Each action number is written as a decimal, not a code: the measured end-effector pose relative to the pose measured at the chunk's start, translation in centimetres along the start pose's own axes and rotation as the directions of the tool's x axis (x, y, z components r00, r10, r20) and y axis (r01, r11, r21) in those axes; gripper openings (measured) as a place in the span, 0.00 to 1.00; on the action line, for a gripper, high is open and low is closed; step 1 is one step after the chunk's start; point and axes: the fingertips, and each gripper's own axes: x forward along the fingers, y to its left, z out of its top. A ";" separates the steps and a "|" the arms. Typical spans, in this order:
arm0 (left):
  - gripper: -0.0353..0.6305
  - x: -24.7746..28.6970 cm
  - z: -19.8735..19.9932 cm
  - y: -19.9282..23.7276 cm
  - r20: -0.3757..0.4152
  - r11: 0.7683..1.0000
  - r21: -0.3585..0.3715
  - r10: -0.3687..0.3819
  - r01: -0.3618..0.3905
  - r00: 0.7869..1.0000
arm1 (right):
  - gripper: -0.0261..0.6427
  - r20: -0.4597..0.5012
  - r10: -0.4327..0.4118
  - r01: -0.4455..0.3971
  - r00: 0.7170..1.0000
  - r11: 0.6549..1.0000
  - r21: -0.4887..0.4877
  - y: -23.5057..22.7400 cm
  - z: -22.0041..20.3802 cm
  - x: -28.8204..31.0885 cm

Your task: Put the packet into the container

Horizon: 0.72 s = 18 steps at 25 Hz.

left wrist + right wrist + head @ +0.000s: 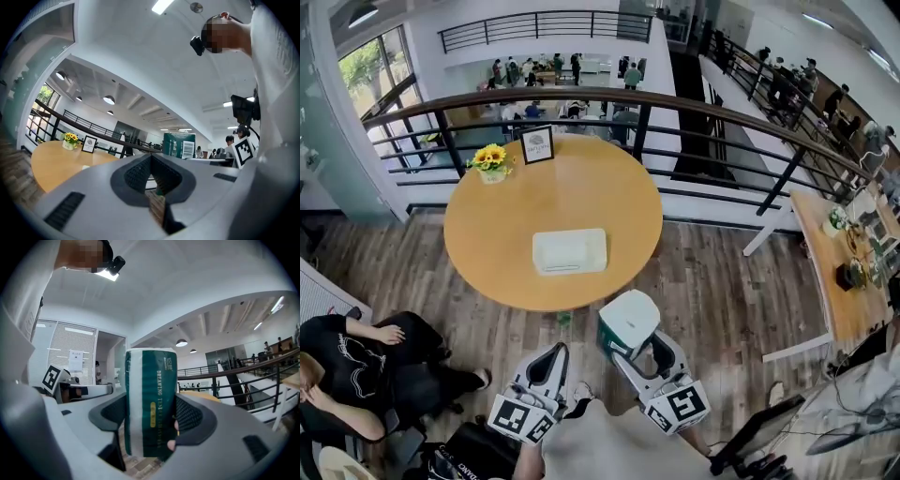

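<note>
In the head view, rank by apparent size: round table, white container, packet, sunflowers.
Largest: round table.
Then white container and packet, alike; packet sits nearer the camera, so unranked.
Smallest: sunflowers.

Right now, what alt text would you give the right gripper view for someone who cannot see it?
The right claw grips an upright green-and-white plastic packet between its two dark jaws, and the packet fills the centre of the view. Behind it, a black railing runs off to the right through a bright indoor hall.
</note>
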 end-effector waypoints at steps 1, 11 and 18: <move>0.06 0.4 0.3 0.8 0.003 1.000 0.002 -0.001 0.001 1.000 | 0.50 -0.001 0.000 0.000 1.000 1.000 0.000 -0.1 0.1 0.9; 0.06 1.6 0.9 5.9 -0.014 0.999 -0.038 0.027 -0.027 1.000 | 0.50 -0.043 0.020 -0.020 0.999 1.000 0.010 0.4 0.1 6.7; 0.06 4.5 0.8 9.0 -0.026 0.998 -0.043 0.054 -0.055 0.998 | 0.50 -0.060 0.053 -0.052 0.997 0.998 0.022 -1.2 -0.4 10.7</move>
